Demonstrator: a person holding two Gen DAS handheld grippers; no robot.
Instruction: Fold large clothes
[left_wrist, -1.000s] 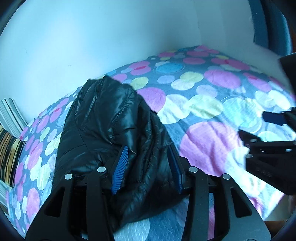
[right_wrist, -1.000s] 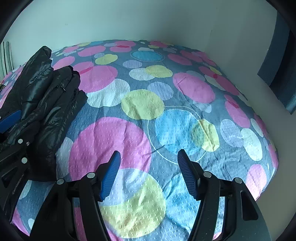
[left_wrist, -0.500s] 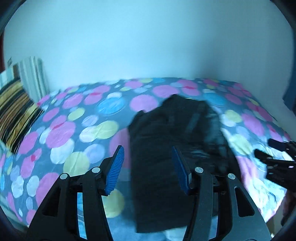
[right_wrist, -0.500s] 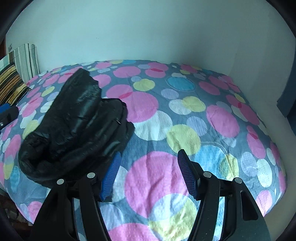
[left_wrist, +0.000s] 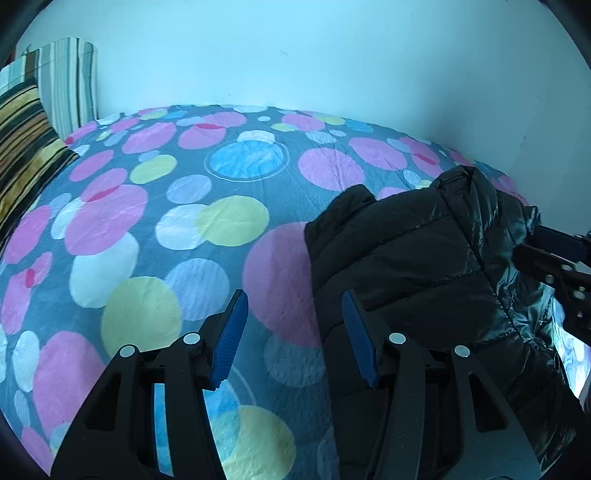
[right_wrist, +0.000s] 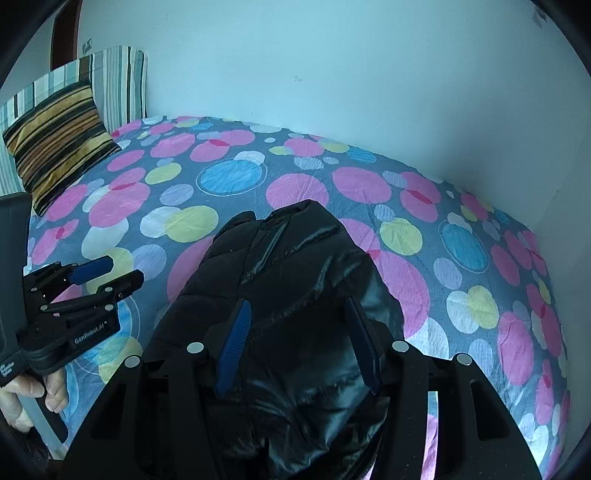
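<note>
A shiny black puffer jacket (right_wrist: 295, 266) lies bunched on the bed, and in the left wrist view the jacket (left_wrist: 424, 258) fills the right side. My right gripper (right_wrist: 299, 343) hovers over its near end with padded fabric bulging up between the fingers. Its jaws are closing, and I cannot see the pads pressing on the cloth. My left gripper (left_wrist: 293, 332) stands open above the bedsheet just left of the jacket's edge, holding nothing. From the right wrist view the left gripper (right_wrist: 114, 275) is off to the left, apart from the jacket.
The bed carries a grey sheet (left_wrist: 166, 240) with pink, yellow and blue circles. Striped pillows (right_wrist: 59, 147) lean at the back left against a pale wall (right_wrist: 332, 74). A person's hand (right_wrist: 37, 391) grips the left tool's handle. The bed's right edge (right_wrist: 554, 332) drops off.
The left gripper has slid left off the jacket onto bare sheet. The right gripper has come left over the jacket, and its jaws have narrowed.
</note>
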